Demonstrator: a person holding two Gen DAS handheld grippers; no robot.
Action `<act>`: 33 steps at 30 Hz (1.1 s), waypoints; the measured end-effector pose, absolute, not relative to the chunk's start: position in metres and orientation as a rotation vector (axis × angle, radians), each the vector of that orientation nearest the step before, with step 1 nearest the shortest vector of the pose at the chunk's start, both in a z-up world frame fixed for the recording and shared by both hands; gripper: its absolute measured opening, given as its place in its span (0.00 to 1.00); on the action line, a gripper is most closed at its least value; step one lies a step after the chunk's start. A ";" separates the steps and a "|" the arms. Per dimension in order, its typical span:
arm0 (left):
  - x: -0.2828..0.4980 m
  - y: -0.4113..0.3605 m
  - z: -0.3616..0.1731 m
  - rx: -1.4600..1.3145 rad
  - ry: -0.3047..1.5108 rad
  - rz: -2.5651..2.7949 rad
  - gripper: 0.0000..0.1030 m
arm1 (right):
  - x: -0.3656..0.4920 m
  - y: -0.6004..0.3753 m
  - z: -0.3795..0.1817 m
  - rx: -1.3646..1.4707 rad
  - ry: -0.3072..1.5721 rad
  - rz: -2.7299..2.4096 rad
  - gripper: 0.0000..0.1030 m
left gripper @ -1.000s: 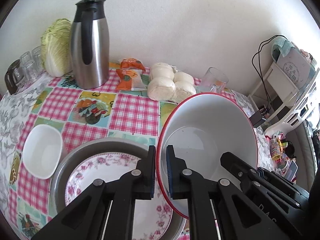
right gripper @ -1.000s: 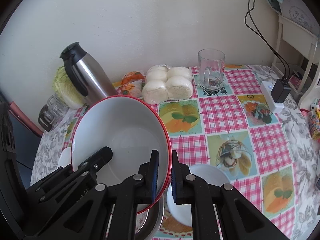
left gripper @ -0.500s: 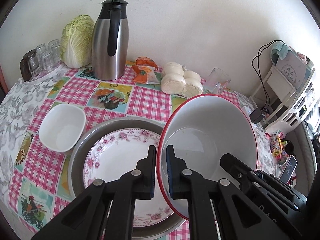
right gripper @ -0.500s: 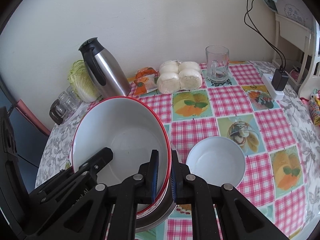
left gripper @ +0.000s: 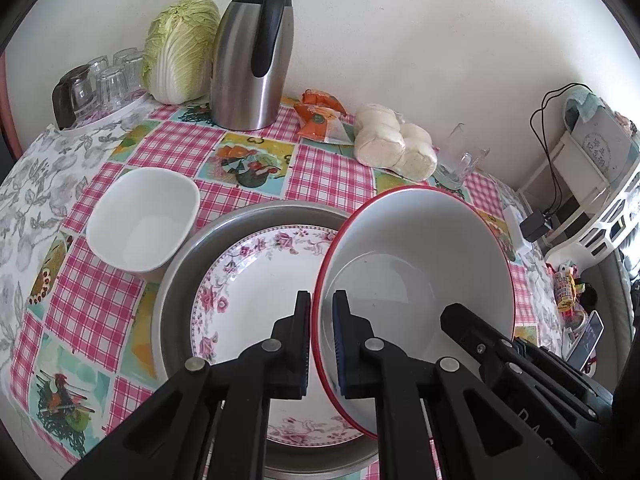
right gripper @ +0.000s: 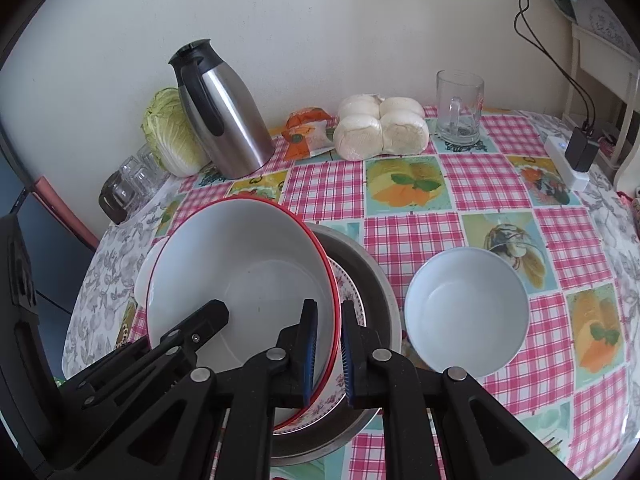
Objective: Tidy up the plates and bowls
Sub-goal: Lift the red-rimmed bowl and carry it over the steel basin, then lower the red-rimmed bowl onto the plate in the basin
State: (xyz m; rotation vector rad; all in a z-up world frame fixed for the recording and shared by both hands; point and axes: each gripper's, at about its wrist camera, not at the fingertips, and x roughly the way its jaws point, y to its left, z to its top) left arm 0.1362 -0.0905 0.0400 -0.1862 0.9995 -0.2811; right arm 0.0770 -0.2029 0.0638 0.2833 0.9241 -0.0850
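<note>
A large white bowl with a red rim (left gripper: 416,264) (right gripper: 240,268) hangs tilted over a metal basin (left gripper: 176,280) (right gripper: 376,280) that holds a flowered plate (left gripper: 256,280) (right gripper: 352,292). My left gripper (left gripper: 321,332) is shut on the bowl's left rim. My right gripper (right gripper: 329,344) is shut on its right rim. A white squarish bowl (left gripper: 140,220) sits left of the basin. A pale round bowl (right gripper: 466,312) stands on the cloth to the basin's right.
Along the wall stand a steel thermos jug (left gripper: 252,56), a cabbage (left gripper: 176,52), upturned glasses on a tray (left gripper: 104,84), an orange packet (left gripper: 320,116), bagged buns (right gripper: 380,126) and a glass mug (right gripper: 460,108). A power strip (right gripper: 568,160) lies at the table's right edge.
Both grippers have carried the red-rimmed bowl down and across, so that it now hangs over the basin and flowered plate. The pale round bowl has come fully into the right wrist view.
</note>
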 end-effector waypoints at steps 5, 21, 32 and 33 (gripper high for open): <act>0.137 -0.083 0.039 -0.185 1.001 -0.272 0.10 | 0.079 -0.196 0.060 0.287 0.927 -0.076 0.12; 0.144 -0.062 0.032 -0.207 1.025 -0.241 0.10 | 0.090 -0.181 0.046 0.325 0.966 -0.047 0.12; 0.155 -0.065 0.015 -0.206 1.085 -0.235 0.10 | 0.098 -0.184 0.028 0.344 1.020 -0.063 0.14; 0.155 -0.066 0.014 -0.205 1.089 -0.236 0.10 | 0.099 -0.185 0.026 0.346 1.024 -0.065 0.14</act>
